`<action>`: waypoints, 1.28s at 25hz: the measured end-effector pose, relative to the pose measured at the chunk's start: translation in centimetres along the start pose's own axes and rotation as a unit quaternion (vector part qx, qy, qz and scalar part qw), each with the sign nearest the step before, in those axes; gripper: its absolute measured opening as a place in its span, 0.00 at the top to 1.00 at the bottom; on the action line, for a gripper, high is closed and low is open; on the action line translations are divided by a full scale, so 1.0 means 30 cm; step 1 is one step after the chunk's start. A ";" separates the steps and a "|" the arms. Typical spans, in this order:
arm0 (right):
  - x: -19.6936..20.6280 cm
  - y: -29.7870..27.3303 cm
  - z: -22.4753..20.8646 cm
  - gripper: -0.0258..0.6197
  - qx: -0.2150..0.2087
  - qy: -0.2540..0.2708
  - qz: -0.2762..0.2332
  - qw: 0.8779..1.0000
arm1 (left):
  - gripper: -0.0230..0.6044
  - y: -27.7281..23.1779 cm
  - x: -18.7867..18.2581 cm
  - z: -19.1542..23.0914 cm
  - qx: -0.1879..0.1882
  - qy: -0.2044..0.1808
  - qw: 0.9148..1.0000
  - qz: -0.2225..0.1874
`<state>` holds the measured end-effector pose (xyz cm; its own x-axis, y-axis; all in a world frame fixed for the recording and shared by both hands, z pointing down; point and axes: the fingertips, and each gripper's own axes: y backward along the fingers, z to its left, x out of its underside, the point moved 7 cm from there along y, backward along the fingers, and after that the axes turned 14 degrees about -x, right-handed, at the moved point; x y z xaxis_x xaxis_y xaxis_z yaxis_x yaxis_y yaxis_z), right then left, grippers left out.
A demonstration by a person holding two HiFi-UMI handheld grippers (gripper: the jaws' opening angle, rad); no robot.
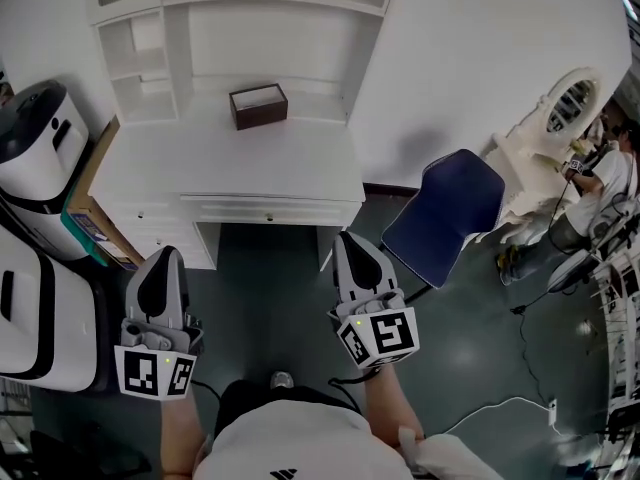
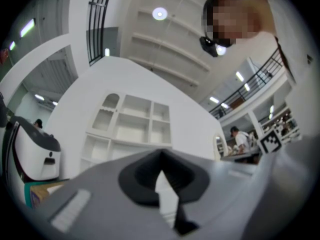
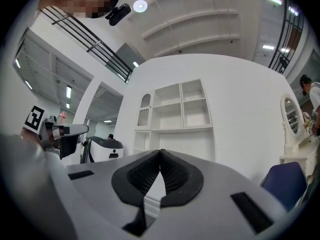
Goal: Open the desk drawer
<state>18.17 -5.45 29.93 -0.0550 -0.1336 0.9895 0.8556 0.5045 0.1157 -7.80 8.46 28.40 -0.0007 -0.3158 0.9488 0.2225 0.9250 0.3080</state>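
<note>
My left gripper (image 1: pixel 163 260) and right gripper (image 1: pixel 349 240): both pressed together, empty, apart from the desk (image 1: pixel 230 158); drawer (image 1: pixel 270 211) shut, under desktop, just ahead

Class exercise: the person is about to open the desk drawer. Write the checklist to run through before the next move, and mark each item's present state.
1. Drawer shut, with its knob in plain sight: ok.
2. Left gripper and right gripper both empty: ok.
3. Jaws parted to take the knob: not ok, both pairs are together.
4. A gripper at the knob: not ok, both are short of the desk front.
5. Way to the drawer free: ok, the blue chair stands off to the right.
6. Drawer unlocked and free to slide: cannot tell.
</note>
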 end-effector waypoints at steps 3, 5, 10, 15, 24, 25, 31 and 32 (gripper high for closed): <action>0.033 -0.040 -0.022 0.96 -0.008 -0.013 0.002 1.000 | 0.96 -0.025 0.027 0.008 -0.004 -0.008 1.000 0.012; 0.050 -0.073 -0.030 0.96 -0.013 -0.017 0.005 1.000 | 0.96 -0.046 0.034 0.025 -0.010 -0.007 1.000 0.014; 0.094 -0.177 -0.053 0.96 -0.014 -0.026 0.011 0.999 | 0.96 -0.128 0.083 0.079 -0.008 -0.010 1.000 0.027; 0.125 -0.295 -0.094 0.96 0.006 -0.029 0.013 0.999 | 0.96 -0.266 0.130 0.148 0.013 -0.004 0.999 0.029; 0.157 -0.561 -0.159 0.96 0.047 -0.035 0.015 0.998 | 0.96 -0.565 0.188 0.307 0.061 0.003 0.998 0.028; 0.165 -0.586 -0.165 0.96 0.052 -0.038 0.017 0.998 | 0.96 -0.594 0.195 0.322 0.067 0.003 0.997 0.029; 0.246 -0.705 -0.189 0.96 0.081 -0.061 0.042 0.994 | 0.96 -0.741 0.256 0.397 0.101 0.012 0.994 0.040; 0.262 -0.720 -0.192 0.96 0.085 -0.066 0.047 0.993 | 0.96 -0.763 0.266 0.406 0.106 0.014 0.993 0.042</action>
<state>2.24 -22.32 34.71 -0.0555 0.0282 0.9981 0.7613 0.6479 0.0241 -24.77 -12.66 29.78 0.0365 -0.2381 0.9706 0.0097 0.9712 0.2379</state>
